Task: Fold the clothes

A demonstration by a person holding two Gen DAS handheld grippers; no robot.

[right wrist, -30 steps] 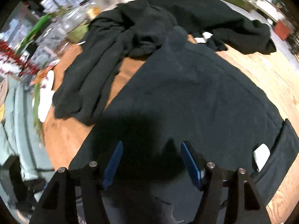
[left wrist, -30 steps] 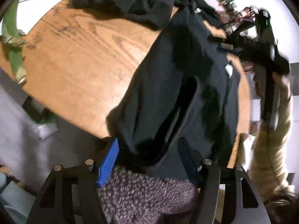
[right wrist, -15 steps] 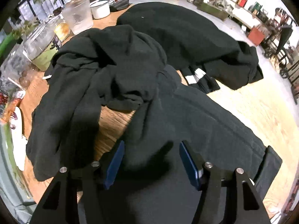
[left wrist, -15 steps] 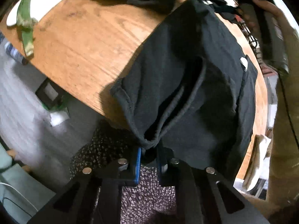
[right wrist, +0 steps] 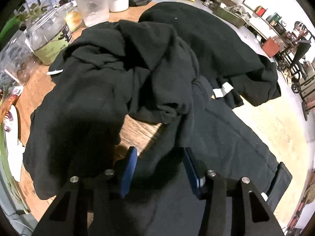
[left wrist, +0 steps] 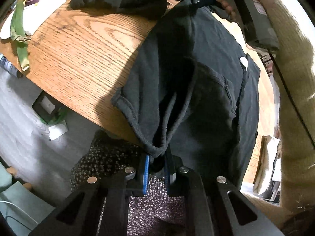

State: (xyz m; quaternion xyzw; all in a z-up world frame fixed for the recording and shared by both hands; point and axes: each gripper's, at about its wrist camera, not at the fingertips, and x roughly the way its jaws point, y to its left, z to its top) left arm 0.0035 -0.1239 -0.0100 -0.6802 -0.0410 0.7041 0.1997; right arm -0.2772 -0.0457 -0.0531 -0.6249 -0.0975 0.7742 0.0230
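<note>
- Left wrist view: the dark grey cotton garment (left wrist: 196, 74) lies on the round oak-grain wooden table (left wrist: 84, 55), its hem over the edge.
- The left gripper (left wrist: 156, 163) is clamped on that hem.
- The right gripper (right wrist: 159, 169) is closing, its jaws apart over the garment's far end, beside a heap of black clothes (right wrist: 110, 82).

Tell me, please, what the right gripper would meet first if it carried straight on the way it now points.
Most likely the dark garment spread on the table: the right gripper, jaws closing, already straddles its fabric.

Left gripper (left wrist: 157, 164) pinches dark garment (left wrist: 198, 82) hem (bunched), cloth draped over wooden table (left wrist: 82, 45) edge.
</note>
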